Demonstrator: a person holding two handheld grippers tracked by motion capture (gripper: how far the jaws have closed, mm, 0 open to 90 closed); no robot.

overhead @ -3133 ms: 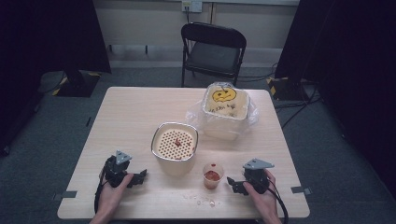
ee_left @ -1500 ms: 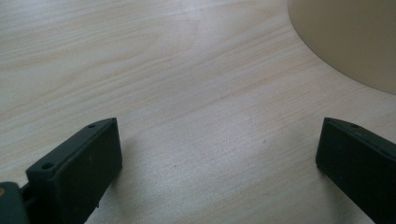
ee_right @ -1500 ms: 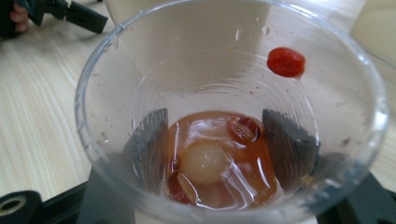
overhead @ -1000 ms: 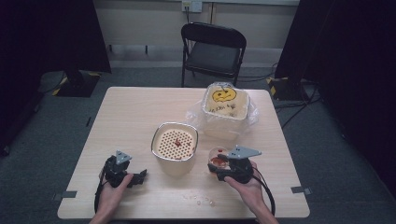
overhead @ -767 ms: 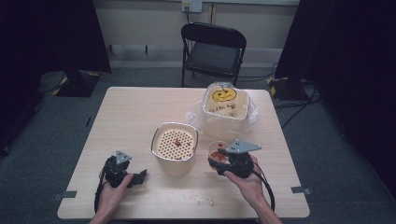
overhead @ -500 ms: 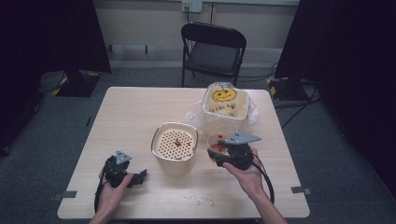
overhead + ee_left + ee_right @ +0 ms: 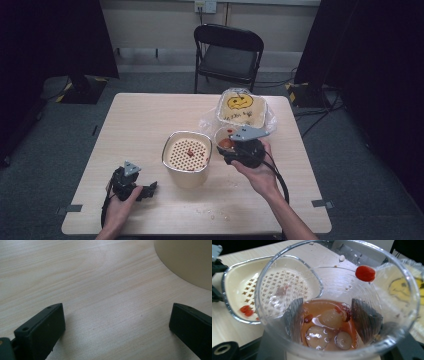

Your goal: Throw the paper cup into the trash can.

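Note:
A clear plastic cup (image 7: pixel 226 140) with reddish liquid and a few pale round pieces hangs above the table, just right of the beige strainer bowl (image 7: pixel 187 155). My right gripper (image 7: pixel 229 150) is shut on it. In the right gripper view the two jaws show through the wall of the cup (image 7: pixel 337 290) on either side, gripper (image 7: pixel 330 322), and a red berry (image 7: pixel 365 273) sticks high on the inner wall. The strainer bowl (image 7: pixel 239 290) has red bits on its perforated insert. My left gripper (image 7: pixel 149 190) rests open on the table at the front left, gripper (image 7: pixel 117 322), with bare wood between its jaws.
A container with a smiley-face lid (image 7: pixel 241 106) sits on a clear plastic bag at the back right of the wooden table (image 7: pixel 140 120). Crumbs (image 7: pixel 215 215) lie near the front edge. A black folding chair (image 7: pixel 227 50) stands behind the table. The bowl's wall (image 7: pixel 190 262) is near the left gripper.
The right gripper took hold of the cup at the front right, then lifted it up and away toward the back, beside the strainer bowl. The left gripper has stayed put.

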